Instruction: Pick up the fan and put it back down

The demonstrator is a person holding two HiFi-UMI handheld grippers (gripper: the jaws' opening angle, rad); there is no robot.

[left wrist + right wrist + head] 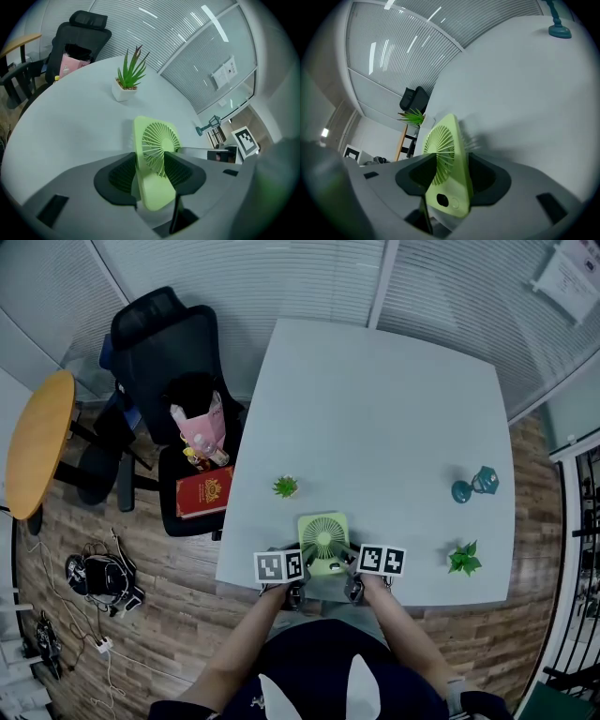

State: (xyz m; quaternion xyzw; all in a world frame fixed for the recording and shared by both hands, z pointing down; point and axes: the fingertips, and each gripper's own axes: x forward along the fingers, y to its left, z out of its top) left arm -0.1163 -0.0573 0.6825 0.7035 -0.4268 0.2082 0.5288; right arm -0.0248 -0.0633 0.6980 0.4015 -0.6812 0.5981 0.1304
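Observation:
A light green square fan (324,538) stands upright near the front edge of the white table (375,399), grille facing up the table. My left gripper (306,565) comes at it from the left and my right gripper (351,561) from the right. In the left gripper view the fan (154,154) sits between the dark pads (123,174), and both pads press on its faces. The right gripper view shows the fan (449,154) tilted between that gripper's pads (486,177), also touched on both sides. Whether its foot rests on the table I cannot tell.
A small potted plant (285,487) stands just behind the fan; another plant (464,560) and a teal lamp figure (475,484) are to the right. Left of the table is a black office chair (169,352) with a pink bag and a red book (203,491).

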